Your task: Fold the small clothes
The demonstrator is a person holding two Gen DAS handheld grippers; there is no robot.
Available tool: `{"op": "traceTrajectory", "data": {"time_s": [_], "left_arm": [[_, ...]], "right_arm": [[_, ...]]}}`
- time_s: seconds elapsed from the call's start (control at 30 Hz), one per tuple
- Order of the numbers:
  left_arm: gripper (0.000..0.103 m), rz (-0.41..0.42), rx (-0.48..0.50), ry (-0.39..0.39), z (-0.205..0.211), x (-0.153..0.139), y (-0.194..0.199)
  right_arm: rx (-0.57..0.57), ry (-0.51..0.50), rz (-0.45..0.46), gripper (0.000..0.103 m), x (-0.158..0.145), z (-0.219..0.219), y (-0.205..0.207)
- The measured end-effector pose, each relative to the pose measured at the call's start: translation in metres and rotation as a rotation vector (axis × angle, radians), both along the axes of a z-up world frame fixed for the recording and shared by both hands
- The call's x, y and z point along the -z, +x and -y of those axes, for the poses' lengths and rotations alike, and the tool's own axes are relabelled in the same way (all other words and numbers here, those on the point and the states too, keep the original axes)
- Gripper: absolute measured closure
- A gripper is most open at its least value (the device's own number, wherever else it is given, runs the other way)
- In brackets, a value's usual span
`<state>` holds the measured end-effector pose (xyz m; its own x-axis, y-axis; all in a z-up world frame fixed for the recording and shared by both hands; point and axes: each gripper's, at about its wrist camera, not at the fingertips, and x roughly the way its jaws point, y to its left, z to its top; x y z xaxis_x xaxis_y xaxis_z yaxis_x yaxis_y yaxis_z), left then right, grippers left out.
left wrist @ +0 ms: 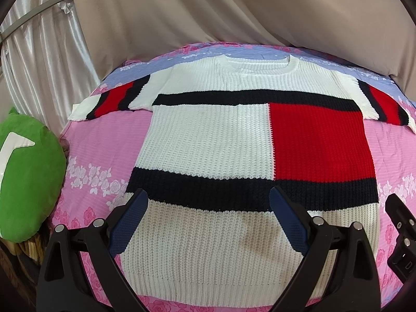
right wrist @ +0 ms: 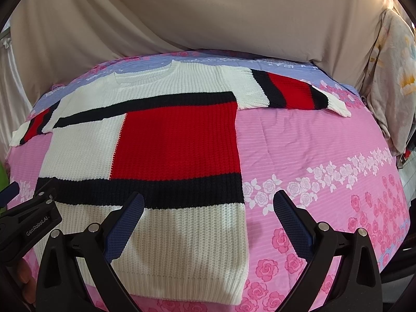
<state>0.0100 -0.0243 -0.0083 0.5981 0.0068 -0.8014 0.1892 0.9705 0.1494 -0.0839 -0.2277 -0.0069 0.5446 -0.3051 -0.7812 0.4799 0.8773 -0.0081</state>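
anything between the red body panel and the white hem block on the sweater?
A dark navy band runs between the red panel and white hem block; both wrist views show it.

Home bedroom: pink rose-print bedsheet (right wrist: pixel 325 143), green plush cushion (left wrist: pixel 28 182), draped beige curtain (left wrist: pixel 208 7) behind

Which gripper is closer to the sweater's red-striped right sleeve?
Right. The right gripper hovers, jaws open, over the hem corner below the right sleeve; the left gripper hangs over the sweater's lower middle, farther away.
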Motion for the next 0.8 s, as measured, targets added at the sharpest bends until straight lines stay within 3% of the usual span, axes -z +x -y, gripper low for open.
{"op": "traceTrajectory", "data": {"time_s": [0.2,0.33,0.53,0.63,0.7,0.8], "left_arm": [[0.007,-0.07,-0.039,-0.04,-0.002,0.005,0.01],[0.007,-0.146,-0.057,-0.077,-0.004,0.014,0.018],[0.007,-0.199,-0.061,-0.109,0.0,0.02,0.035],[0.007,-0.189,-0.066,-0.152,0.003,0.021,0.044],[0.007,-0.176,-0.067,-0.185,0.009,0.022,0.051],[0.007,-0.173,-0.062,-0.189,0.02,0.024,0.059]], "right_arm": [[0.011,0.037,-0.009,0.005,0.005,0.01,0.002],[0.049,0.125,0.015,0.005,0.012,0.045,0.005],[0.257,0.269,0.12,0.007,0.021,0.183,0.011],[0.38,0.356,0.197,0.013,0.029,0.288,0.023],[0.446,0.396,0.228,0.025,0.037,0.338,0.028],[0.564,0.472,0.278,0.034,0.057,0.411,0.031]]}}
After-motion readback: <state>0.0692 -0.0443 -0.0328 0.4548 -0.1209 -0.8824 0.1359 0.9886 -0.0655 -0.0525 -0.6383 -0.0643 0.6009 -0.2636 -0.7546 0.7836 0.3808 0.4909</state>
